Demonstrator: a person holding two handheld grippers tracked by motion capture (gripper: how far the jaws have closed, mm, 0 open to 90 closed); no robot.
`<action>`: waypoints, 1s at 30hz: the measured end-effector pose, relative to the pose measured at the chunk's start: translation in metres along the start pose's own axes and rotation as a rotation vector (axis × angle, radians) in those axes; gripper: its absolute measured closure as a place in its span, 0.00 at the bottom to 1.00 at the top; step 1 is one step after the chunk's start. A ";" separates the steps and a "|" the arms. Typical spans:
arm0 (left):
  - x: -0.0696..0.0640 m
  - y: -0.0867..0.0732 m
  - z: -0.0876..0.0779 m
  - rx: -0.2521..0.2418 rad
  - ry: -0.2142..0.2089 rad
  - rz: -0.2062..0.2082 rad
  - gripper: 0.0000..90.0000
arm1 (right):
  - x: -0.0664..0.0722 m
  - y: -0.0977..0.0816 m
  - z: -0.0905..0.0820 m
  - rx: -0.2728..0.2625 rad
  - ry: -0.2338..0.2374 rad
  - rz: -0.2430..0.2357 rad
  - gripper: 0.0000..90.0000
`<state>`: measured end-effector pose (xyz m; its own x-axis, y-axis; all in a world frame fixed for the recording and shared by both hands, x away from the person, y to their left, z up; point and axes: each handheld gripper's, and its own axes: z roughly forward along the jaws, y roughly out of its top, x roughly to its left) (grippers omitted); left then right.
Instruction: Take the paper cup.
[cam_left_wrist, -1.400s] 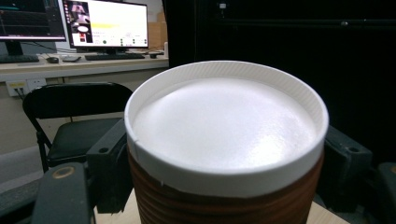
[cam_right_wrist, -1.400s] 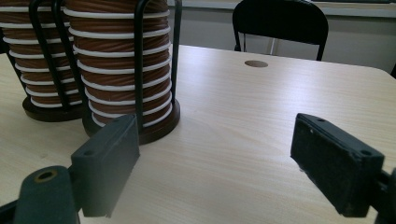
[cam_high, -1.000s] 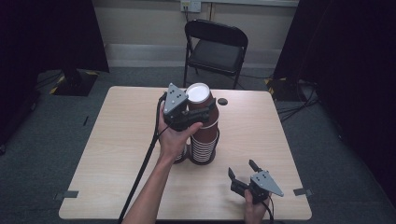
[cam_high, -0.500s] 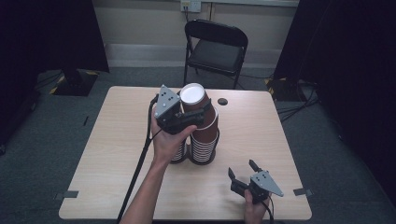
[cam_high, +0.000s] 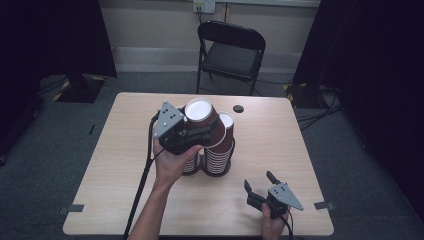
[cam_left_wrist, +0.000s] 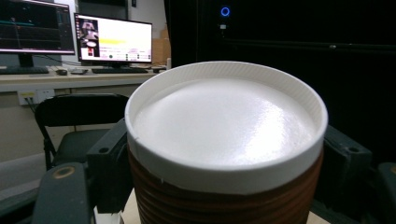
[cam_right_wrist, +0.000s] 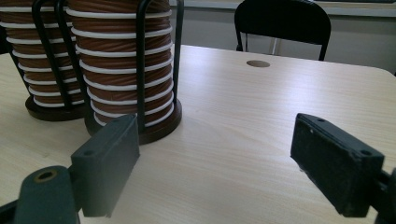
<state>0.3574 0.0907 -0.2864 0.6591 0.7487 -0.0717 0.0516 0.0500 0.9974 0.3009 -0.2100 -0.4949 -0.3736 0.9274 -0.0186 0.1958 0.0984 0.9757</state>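
Note:
My left gripper is shut on a ribbed brown paper cup with a white end, held tilted in the air above two stacks. In the left gripper view the cup sits between the two black jaws, its white end facing the camera. Below it, the taller stack of brown cups stands in a black wire holder. A second stack is partly hidden behind the hand. My right gripper rests open near the table's front right. The right gripper holds nothing, and the cup stacks stand ahead to its left.
The light wooden table has a round cable hole at the back. A black folding chair stands behind the table. The left gripper's cable trails down toward the front edge. Dark curtains flank the room.
The left gripper has carried the cup a little to the left and toward me, tilting it more. The right gripper has stayed where it was.

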 end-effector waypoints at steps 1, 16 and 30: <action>0.000 -0.001 -0.002 0.002 0.011 0.004 0.24 | 0.000 0.000 0.000 0.000 -0.002 0.001 0.16; -0.007 -0.021 -0.032 0.002 -0.057 -0.040 0.24 | 0.000 0.000 0.000 0.008 -0.004 -0.001 0.17; -0.011 -0.061 -0.040 0.073 -0.115 -0.096 0.24 | 0.000 0.001 0.004 0.016 0.085 -0.016 0.16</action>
<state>0.3168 0.1055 -0.3457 0.7298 0.6619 -0.1712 0.1703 0.0665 0.9831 0.3045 -0.2083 -0.4944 -0.4526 0.8916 -0.0145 0.2038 0.1193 0.9717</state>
